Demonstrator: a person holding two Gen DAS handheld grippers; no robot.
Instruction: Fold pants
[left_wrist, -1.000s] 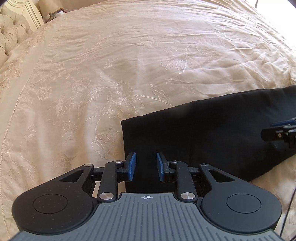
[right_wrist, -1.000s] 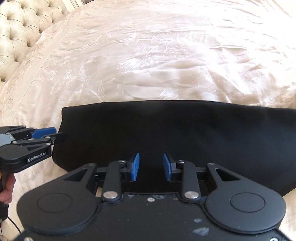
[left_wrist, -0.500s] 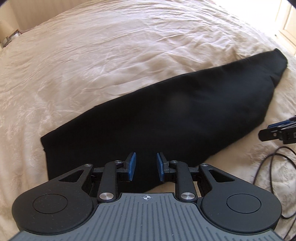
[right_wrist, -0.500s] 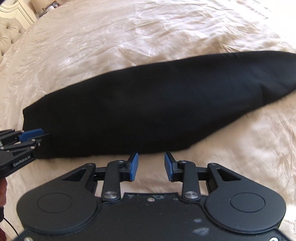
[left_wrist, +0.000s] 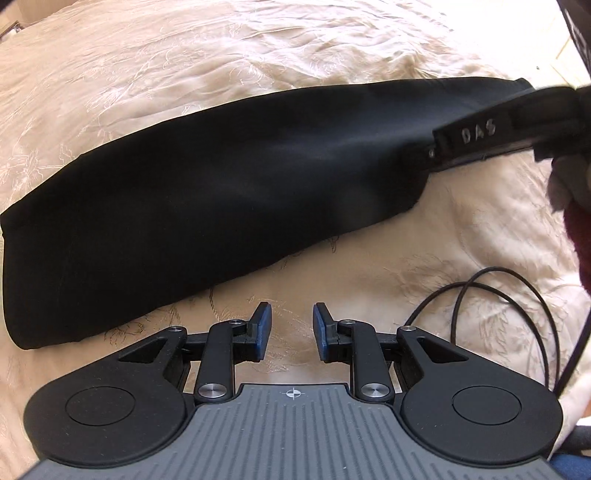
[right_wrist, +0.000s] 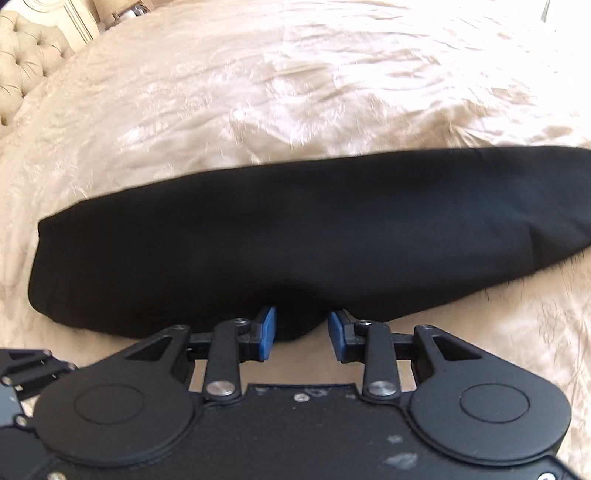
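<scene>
The black pants (left_wrist: 229, 192) lie folded lengthwise as one long strip on the cream bedspread (left_wrist: 184, 62). My left gripper (left_wrist: 291, 321) is open and empty, just off the strip's near edge over bare bedspread. My right gripper (right_wrist: 302, 325) is open, its blue pads (right_wrist: 267, 328) at the near edge of the pants (right_wrist: 295, 236), with a bump of cloth between the jaws. The right gripper's body (left_wrist: 498, 127) crosses the upper right of the left wrist view, over the strip's right end.
A black cable (left_wrist: 491, 295) loops on the bedspread at the right. A tufted headboard (right_wrist: 26, 70) stands at the far left. The left gripper's body (right_wrist: 22, 373) shows at the lower left of the right wrist view.
My left gripper has pulled back off the pants onto bare bedspread. My right gripper has moved forward onto the near edge of the strip and swung in close above its right end.
</scene>
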